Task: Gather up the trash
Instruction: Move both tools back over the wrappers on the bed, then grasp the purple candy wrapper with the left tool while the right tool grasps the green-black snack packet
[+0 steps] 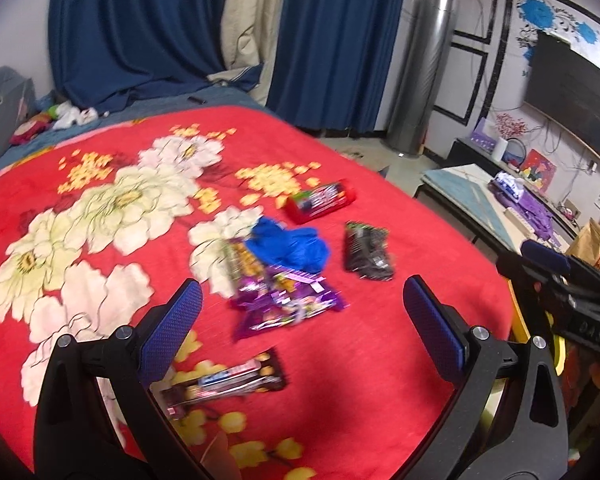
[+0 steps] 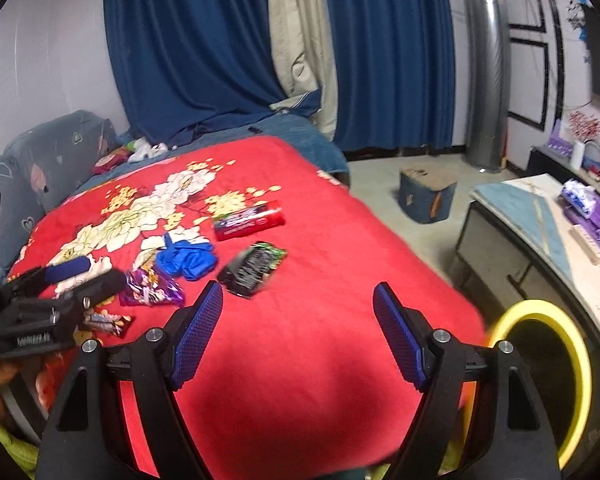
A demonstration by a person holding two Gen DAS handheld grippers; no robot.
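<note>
Red floral blanket (image 1: 340, 360) carries crinkled snack wrappers: purple (image 1: 284, 304), black (image 1: 368, 250), red (image 1: 320, 200). Left gripper (image 1: 300, 316) and right gripper (image 2: 298, 332) hover released, empty.

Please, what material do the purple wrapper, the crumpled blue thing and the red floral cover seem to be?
Purple wrapper: probably foil-lined plastic, glossy, with bright glints and creases.
Crumpled blue thing: thin plastic or rubber, possibly a glove; blur leaves it open.
Red floral cover: plush fabric, matte and fuzzy.
</note>
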